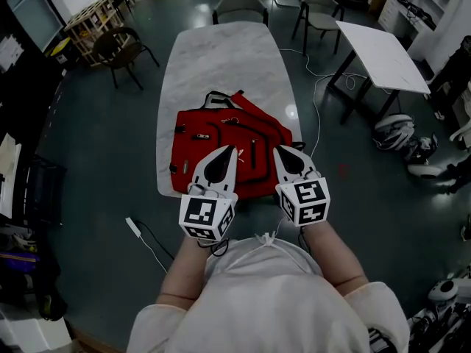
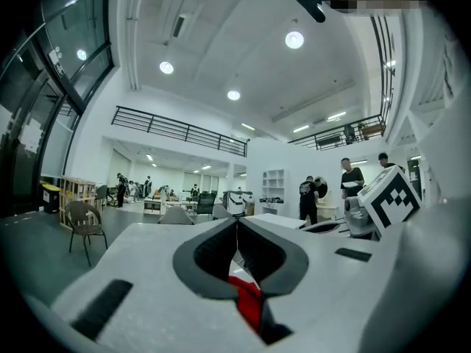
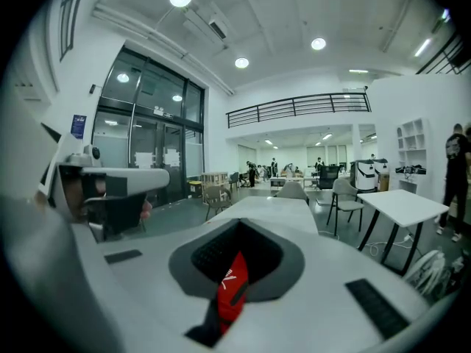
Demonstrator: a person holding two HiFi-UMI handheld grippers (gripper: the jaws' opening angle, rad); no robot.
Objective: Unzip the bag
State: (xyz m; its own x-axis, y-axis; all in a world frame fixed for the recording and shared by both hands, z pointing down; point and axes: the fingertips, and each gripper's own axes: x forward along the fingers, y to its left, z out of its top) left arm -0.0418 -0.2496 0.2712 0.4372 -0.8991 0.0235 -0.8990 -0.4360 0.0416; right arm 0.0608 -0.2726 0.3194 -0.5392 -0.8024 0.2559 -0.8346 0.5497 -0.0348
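Observation:
A red backpack (image 1: 221, 142) lies flat on the near end of a white marble table (image 1: 221, 57), its black zips and straps facing up. My left gripper (image 1: 232, 150) hovers over the bag's near middle, its jaws pressed together at the tips with nothing between them. My right gripper (image 1: 276, 150) hangs beside it over the bag's right part, likewise shut and empty. In the left gripper view the left gripper (image 2: 237, 220) shows closed tips, with a strip of red bag (image 2: 246, 300) below. The right gripper view shows the right gripper (image 3: 239, 223) closed above the red bag (image 3: 232, 289).
Dark chairs (image 1: 121, 50) stand left of the table, and another chair (image 1: 239, 6) is at its far end. A white table (image 1: 383, 54) stands to the right, with cables and gear (image 1: 394, 131) on the floor. A power strip (image 1: 136, 228) lies near my left.

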